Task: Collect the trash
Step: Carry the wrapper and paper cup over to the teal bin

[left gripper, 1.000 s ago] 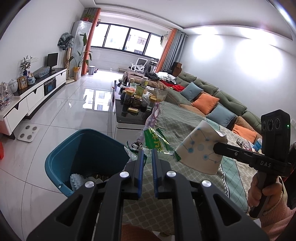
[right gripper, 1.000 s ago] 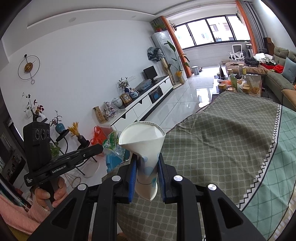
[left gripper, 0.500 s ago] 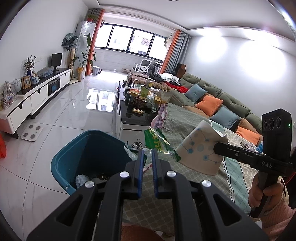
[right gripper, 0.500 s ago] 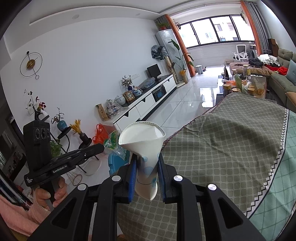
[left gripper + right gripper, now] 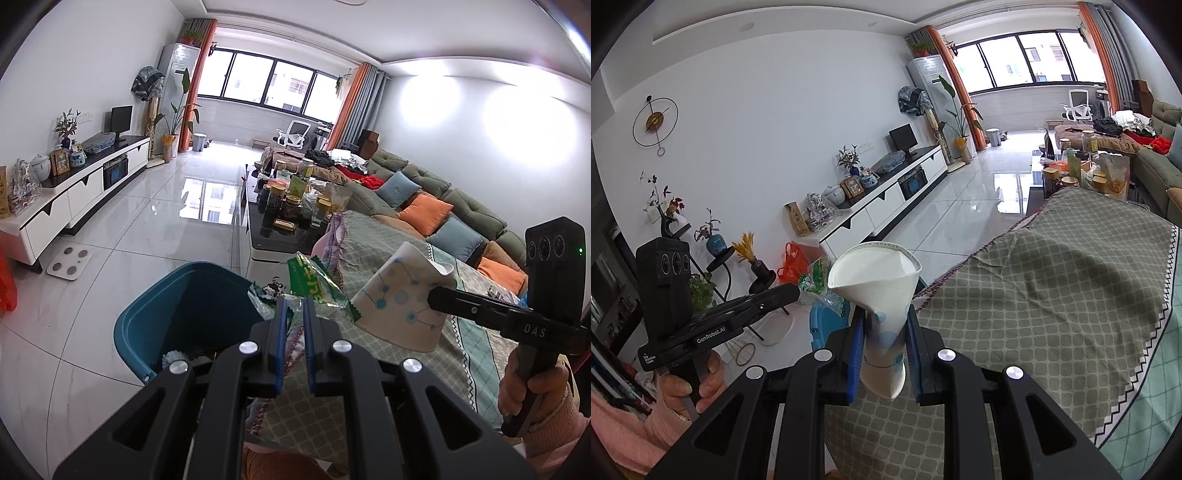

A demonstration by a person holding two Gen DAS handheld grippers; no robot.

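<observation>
While you hold both tools over the near end of a cloth-covered table (image 5: 1071, 280), your left hand-held gripper (image 5: 294, 314) is clamped on a crinkly green & clear snack wrapper (image 5: 314, 284), blue pads nearly together w/ the plastic pinched between them. The wrapper sticks up past the fingertips, just beside & above the right-hand rim of a teal trash bin (image 5: 177, 317) that stands on the white tiled floor (image 5: 122, 236). Some pale trash lies at the bin's bottom; what it is can't be made out.

Your right hand-held gripper (image 5: 884, 332) squeezes a crumpled white paper cup (image 5: 882, 295) w/ blue dot-and-line print. Its lower half is pinched flat between the blue pads, its wide mouth is creased to a point & faces up. From the left wrist view the cup (image 5: 402, 299) hangs above the checked green cloth, to the right of the wrapper & close to it, not touching the table.

From the right wrist view the left tool shows at left w/ the wrapper (image 5: 816, 280) at its tip, a bit of the bin (image 5: 825, 325) below it.

Beyond the cloth, a dark glass coffee table (image 5: 269, 232) carries jars; a green sofa (image 5: 443, 199) w/ orange & blue cushions runs along the right wall.
</observation>
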